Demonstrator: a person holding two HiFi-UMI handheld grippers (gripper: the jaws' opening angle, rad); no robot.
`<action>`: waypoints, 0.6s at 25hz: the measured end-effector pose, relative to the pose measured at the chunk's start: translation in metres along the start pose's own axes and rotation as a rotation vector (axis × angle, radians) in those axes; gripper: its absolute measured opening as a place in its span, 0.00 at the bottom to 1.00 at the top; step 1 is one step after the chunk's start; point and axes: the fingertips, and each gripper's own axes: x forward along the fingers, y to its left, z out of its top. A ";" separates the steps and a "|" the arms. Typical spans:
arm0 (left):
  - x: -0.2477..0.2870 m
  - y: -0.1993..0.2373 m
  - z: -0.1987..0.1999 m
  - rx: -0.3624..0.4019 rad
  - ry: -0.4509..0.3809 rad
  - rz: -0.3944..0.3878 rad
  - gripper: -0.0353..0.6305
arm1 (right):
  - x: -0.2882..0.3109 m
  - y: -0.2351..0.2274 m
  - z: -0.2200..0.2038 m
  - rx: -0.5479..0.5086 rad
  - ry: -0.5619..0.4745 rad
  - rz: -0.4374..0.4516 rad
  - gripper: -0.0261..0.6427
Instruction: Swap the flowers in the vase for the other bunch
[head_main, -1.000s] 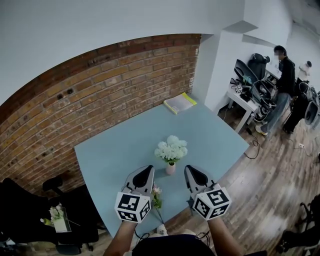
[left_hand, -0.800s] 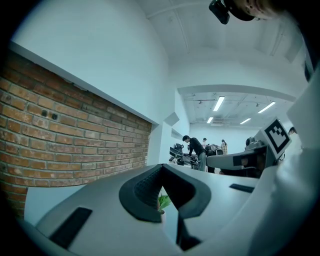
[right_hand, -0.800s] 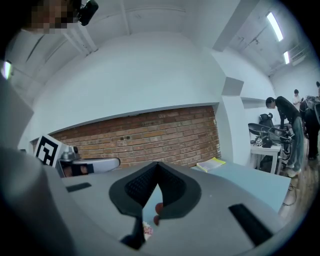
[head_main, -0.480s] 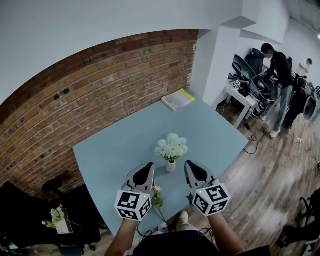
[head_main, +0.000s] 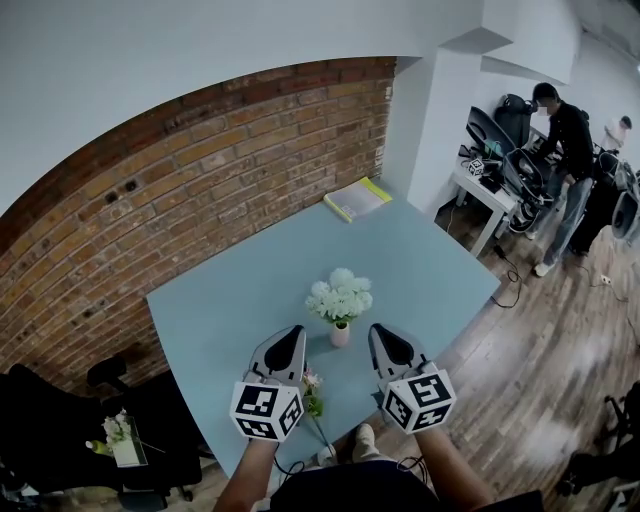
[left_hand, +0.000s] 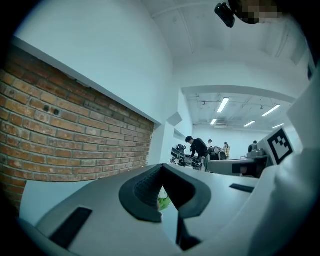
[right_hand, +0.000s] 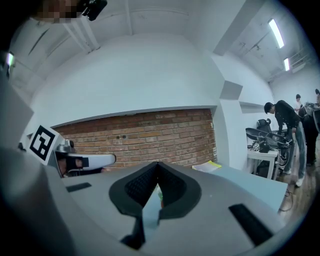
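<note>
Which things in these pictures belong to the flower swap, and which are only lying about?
For the job: white flowers in the small vase; second bunch lying at the table near edge.
Lying about: yellow-edged booklet at the far corner; loose flowers on the black chair.

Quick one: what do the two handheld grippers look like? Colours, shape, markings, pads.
They match. The left gripper and right gripper have light grey, wedge-shaped shells that taper to two jaws lined with black ribbed pads. Each has a white cube with black square markers at its rear and narrow black slots on the shell. The forearms are unsleeved, and the person wears a dark top.
</note>
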 end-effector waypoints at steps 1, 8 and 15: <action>0.002 -0.001 0.000 0.002 0.001 0.004 0.05 | 0.001 -0.002 -0.002 -0.005 0.001 0.004 0.06; 0.016 -0.006 0.000 0.017 0.004 0.027 0.05 | 0.007 -0.021 -0.012 -0.003 0.007 0.030 0.06; 0.032 -0.009 -0.002 0.024 0.007 0.049 0.05 | 0.020 -0.036 -0.024 0.024 0.021 0.090 0.06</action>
